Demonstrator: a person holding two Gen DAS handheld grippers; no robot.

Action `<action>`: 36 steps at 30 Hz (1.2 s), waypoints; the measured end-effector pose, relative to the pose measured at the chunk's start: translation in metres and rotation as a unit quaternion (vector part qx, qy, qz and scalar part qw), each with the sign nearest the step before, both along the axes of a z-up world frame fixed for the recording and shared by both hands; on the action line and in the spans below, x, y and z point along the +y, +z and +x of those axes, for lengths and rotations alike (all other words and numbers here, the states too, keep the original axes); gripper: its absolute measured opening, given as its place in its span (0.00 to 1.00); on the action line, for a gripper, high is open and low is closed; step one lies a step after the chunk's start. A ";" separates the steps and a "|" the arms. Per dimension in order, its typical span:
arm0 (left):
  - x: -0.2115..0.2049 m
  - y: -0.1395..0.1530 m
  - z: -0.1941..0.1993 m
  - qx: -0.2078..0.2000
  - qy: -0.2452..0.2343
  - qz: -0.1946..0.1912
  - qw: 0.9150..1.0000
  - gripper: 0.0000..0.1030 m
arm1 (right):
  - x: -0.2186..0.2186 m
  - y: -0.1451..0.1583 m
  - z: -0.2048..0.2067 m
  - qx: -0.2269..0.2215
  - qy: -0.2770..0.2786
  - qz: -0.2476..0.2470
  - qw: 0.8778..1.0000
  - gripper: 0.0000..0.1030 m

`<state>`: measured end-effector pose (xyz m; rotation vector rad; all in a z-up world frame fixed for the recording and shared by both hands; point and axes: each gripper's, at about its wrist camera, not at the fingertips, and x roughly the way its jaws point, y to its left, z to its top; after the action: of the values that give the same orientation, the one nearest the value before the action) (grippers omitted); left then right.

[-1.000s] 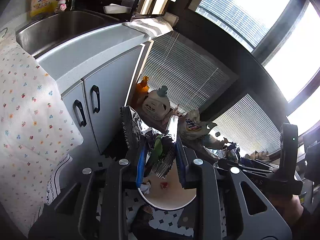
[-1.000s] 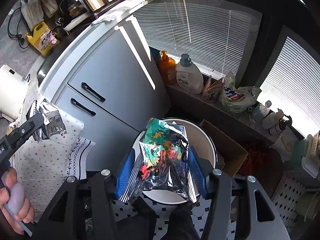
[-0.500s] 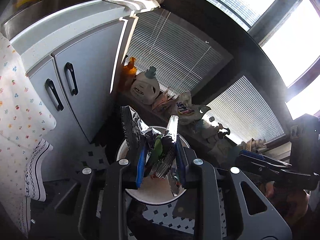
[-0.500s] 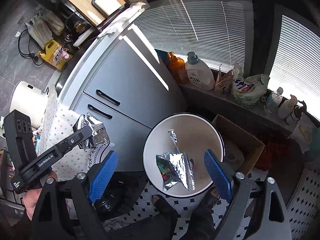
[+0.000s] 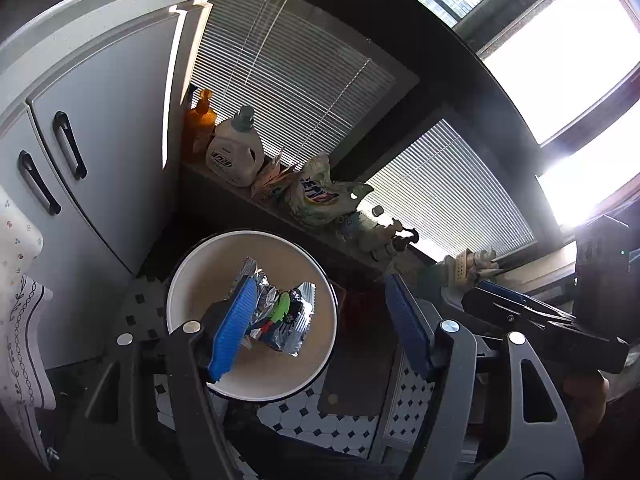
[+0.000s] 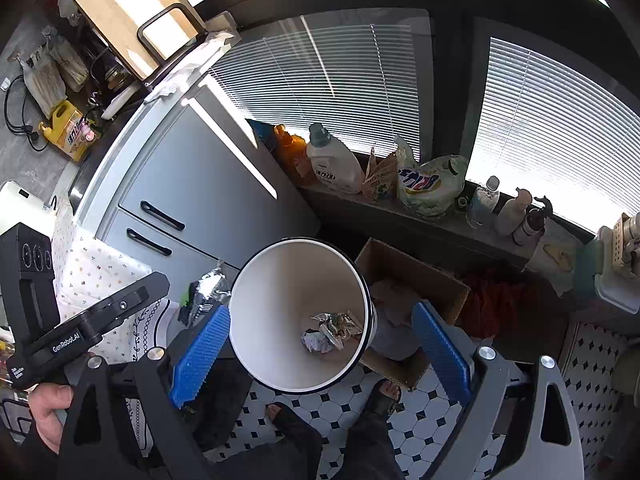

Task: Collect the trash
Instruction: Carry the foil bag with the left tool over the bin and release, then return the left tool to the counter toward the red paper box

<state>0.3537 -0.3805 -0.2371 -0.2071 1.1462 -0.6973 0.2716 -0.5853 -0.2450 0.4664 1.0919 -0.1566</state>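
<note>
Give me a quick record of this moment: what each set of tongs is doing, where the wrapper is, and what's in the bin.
left tongs: open, just been opening; foil wrapper between them, apparently let go
foil wrapper: above the white bin
right tongs: open, just been opening; nothing between them
bin contents: crumpled foil at the bottom

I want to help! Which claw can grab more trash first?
Probably the right. Both claws have just been opening; the right claw is empty, with foil down in the bin. The left claw has a wrapper between its pads.
</note>
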 end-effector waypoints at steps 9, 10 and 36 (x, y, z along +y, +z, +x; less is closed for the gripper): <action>0.065 0.021 -0.003 -0.022 0.059 0.020 0.998 0.80 | 0.033 0.011 0.014 -0.019 0.018 -0.001 1.000 0.92; 0.075 0.025 -0.004 -0.028 0.068 0.024 0.997 0.82 | 0.038 0.014 0.016 -0.024 0.020 -0.002 1.000 0.92; 0.370 0.101 -0.059 -0.118 0.339 0.070 0.931 0.94 | 0.287 0.093 0.089 -0.176 0.175 -0.059 0.967 0.93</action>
<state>0.2947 -0.0104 -0.1364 -0.3634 0.8090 -0.0216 0.3605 -0.2981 -0.1520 0.1780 0.7946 0.1671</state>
